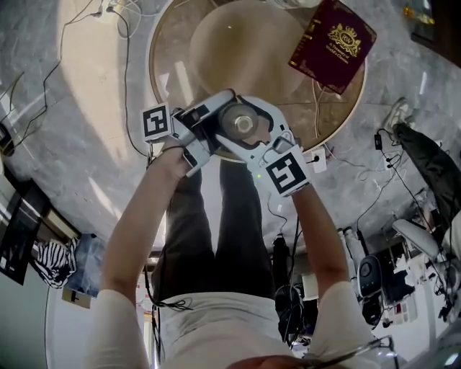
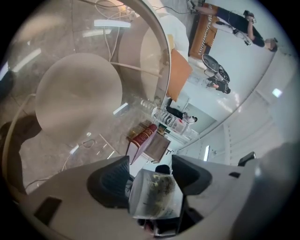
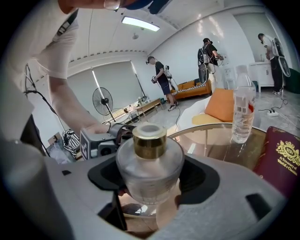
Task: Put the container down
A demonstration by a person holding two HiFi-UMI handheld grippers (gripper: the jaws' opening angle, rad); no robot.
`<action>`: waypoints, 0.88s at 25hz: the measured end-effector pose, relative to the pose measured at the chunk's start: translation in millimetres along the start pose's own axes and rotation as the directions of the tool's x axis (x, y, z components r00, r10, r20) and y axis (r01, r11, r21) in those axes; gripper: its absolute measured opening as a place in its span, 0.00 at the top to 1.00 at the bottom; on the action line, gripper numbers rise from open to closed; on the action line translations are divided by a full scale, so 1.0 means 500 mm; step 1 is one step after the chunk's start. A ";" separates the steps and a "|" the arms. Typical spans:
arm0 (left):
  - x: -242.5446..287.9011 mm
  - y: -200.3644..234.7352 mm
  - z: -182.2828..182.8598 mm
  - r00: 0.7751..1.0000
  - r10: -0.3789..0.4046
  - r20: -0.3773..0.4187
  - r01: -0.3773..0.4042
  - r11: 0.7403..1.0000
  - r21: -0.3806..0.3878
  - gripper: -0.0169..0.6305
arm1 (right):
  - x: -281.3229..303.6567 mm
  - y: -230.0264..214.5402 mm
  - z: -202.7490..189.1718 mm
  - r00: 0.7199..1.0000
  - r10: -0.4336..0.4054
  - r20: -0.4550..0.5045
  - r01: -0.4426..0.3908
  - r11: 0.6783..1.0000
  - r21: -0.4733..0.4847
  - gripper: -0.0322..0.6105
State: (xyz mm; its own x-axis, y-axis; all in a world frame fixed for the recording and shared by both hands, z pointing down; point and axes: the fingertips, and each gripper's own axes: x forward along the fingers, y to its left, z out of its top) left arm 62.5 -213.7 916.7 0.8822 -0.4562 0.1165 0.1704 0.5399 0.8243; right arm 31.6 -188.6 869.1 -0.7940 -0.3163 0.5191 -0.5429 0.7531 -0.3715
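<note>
- The left gripper (image 2: 151,174) is closing its jaws to a narrow gap on a small clear piece (image 2: 155,193) flecked with dark marks, possibly a stopper or a scrap of wrapping; the view is too cramped to settle which.
- The person's left hand (image 1: 167,160) is gripping that tool just beside the container, the two grippers nearly meeting in the head view.
- The container (image 3: 149,164), a round-shouldered glass bottle with a gold collar (image 3: 149,140), is standing upright between the jaws of the right gripper (image 3: 151,178), which are spread wide and pressing on its body from both sides.
- In the head view the container is hanging over the near rim of the round glass table (image 1: 173,50), in front of the person's legs.
- A maroon book (image 1: 333,45) with a gold crest is lying at the table's far right edge, partly overhanging it.
- A clear water bottle (image 3: 243,110) is standing upright on the tabletop, just beside the book in the right gripper view.
- Cables (image 1: 108,21) are trailing across the marble floor to the table's left.
</note>
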 end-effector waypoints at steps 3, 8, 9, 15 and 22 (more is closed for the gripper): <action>-0.011 0.002 0.026 0.999 -0.008 0.038 0.008 1.000 -0.006 0.56 | 0.010 -0.020 -0.007 1.000 -0.016 -0.007 0.016 1.000 0.010 0.43; -0.025 0.005 0.034 0.999 -0.015 0.039 0.014 1.000 0.010 0.56 | 0.025 -0.053 -0.019 0.999 -0.051 -0.003 0.051 0.999 -0.015 0.43; -0.028 0.007 0.035 0.999 -0.014 0.039 0.014 1.000 0.009 0.56 | 0.029 -0.058 -0.022 0.998 -0.060 -0.001 0.060 0.998 -0.023 0.43; -0.039 0.023 0.044 0.998 -0.002 0.057 0.002 1.000 0.011 0.56 | 0.049 -0.091 -0.050 0.995 -0.103 -0.015 0.103 0.995 -0.011 0.43; -0.049 0.037 0.055 0.997 0.000 0.076 0.000 1.000 0.007 0.56 | 0.058 -0.113 -0.066 0.989 -0.147 -0.005 0.147 0.989 0.008 0.43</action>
State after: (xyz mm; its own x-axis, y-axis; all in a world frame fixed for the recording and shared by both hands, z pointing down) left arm 31.7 -212.2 944.3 0.8460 -0.5091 0.1584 0.1667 0.5348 0.8284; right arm 48.2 -221.2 930.2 -0.7040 -0.4210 0.5720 -0.6562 0.6935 -0.2973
